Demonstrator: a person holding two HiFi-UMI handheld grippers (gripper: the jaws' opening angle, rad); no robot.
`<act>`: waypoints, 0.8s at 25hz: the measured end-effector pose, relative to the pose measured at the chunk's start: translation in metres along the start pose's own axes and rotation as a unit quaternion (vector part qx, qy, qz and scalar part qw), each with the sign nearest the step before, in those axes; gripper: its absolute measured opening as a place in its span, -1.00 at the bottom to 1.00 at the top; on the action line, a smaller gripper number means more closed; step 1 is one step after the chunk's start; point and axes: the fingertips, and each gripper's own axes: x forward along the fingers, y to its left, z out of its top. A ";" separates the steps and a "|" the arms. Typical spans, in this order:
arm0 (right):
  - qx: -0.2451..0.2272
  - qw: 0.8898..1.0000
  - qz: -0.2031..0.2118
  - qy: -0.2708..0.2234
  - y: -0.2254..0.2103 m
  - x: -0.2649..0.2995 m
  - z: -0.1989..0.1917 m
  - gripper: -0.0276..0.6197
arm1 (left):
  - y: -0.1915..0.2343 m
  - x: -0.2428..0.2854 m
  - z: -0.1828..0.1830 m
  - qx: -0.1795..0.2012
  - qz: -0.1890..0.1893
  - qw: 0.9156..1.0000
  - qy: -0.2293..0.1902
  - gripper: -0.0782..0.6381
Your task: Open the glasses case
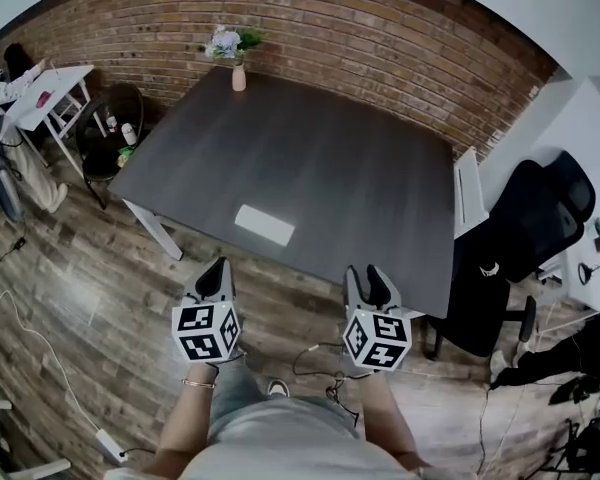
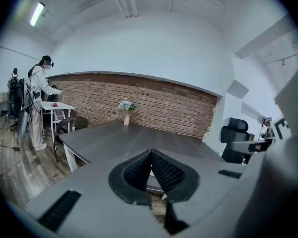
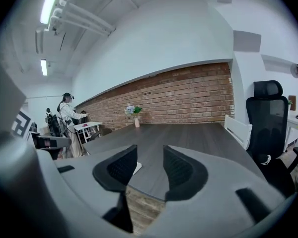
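The case (image 1: 265, 225) lies shut near the table's (image 1: 310, 148) front edge, about midway along it, with bare top all round. Both grippers hang short of that edge, well apart from the case. The left gripper (image 1: 213, 280) has its jaws together on nothing. The right gripper (image 1: 370, 286) stands wide and empty.

A light case so near the edge could skid off if prised with one gripper, and closed left jaws cannot pin it.

Only the head view shows the whole case. Only the gripper views show the jaw gaps and a person (image 2: 39, 103) far off.
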 end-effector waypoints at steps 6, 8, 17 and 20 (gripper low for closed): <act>0.011 1.000 -0.029 0.003 0.013 0.051 0.008 -0.43 | 0.032 0.061 0.018 0.004 -0.032 0.999 0.008 -0.77; 0.019 0.999 -0.043 0.001 0.021 0.070 0.017 -0.44 | 0.043 0.083 0.031 0.012 -0.048 0.999 0.012 -0.77; 0.044 0.995 -0.094 -0.013 0.064 0.148 0.059 -0.44 | 0.106 0.169 0.096 0.040 -0.104 0.994 0.018 -0.77; 0.055 0.993 -0.107 -0.015 0.075 0.169 0.064 -0.45 | 0.120 0.192 0.113 0.049 -0.120 0.991 0.018 -0.77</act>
